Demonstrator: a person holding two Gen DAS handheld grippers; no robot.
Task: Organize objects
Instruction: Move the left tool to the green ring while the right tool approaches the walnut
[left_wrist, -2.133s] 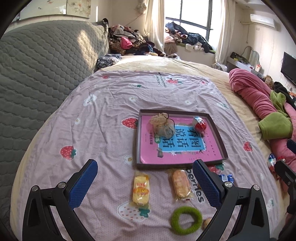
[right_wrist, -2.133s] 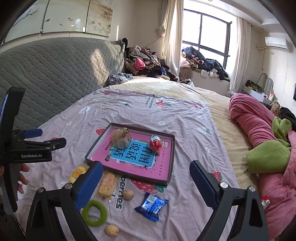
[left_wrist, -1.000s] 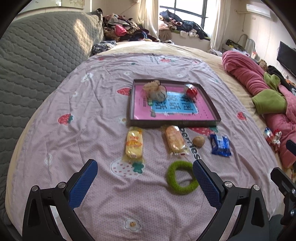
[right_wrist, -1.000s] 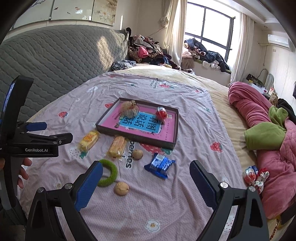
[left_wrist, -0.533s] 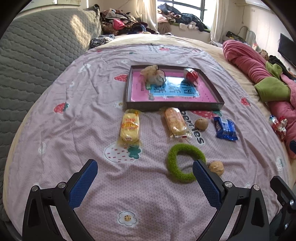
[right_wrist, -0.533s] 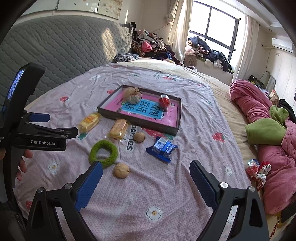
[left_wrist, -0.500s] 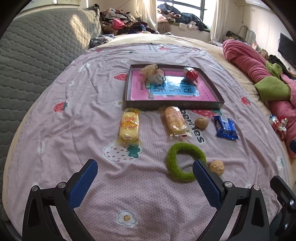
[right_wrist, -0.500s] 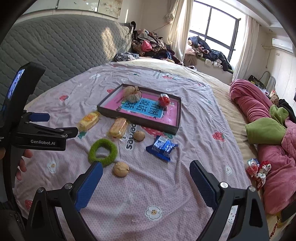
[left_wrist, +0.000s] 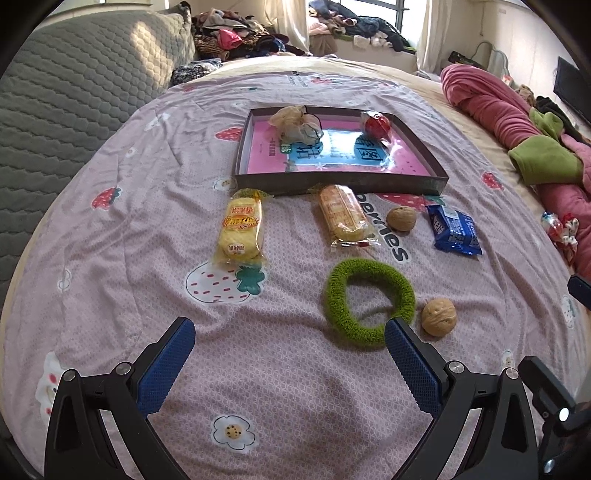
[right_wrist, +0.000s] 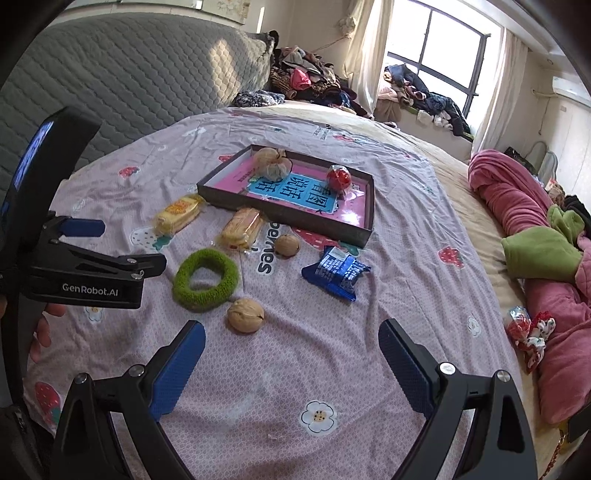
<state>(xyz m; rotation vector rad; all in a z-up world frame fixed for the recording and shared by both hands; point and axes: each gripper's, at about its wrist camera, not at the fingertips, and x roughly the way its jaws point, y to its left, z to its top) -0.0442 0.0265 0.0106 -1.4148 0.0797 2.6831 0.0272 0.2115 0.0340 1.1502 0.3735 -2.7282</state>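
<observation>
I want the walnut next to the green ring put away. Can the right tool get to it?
Probably yes. The walnut lies bare on the bedsheet, just ahead of the right tool, whose jaws stand wide and empty. Only the green ring lies close, and it sits off to one side.

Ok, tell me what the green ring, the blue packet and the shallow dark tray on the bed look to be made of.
Fuzzy green ring: soft plush or chenille-like fabric, matte, with a shaggy pile all round.
Crinkled blue packet: thin plastic or foil film, glossy, with creases that catch the light.
Shallow dark rectangular tray: probably cardboard, like a box lid, with thin, straight, matte walls; the pink printed sheet inside it shines.
</observation>
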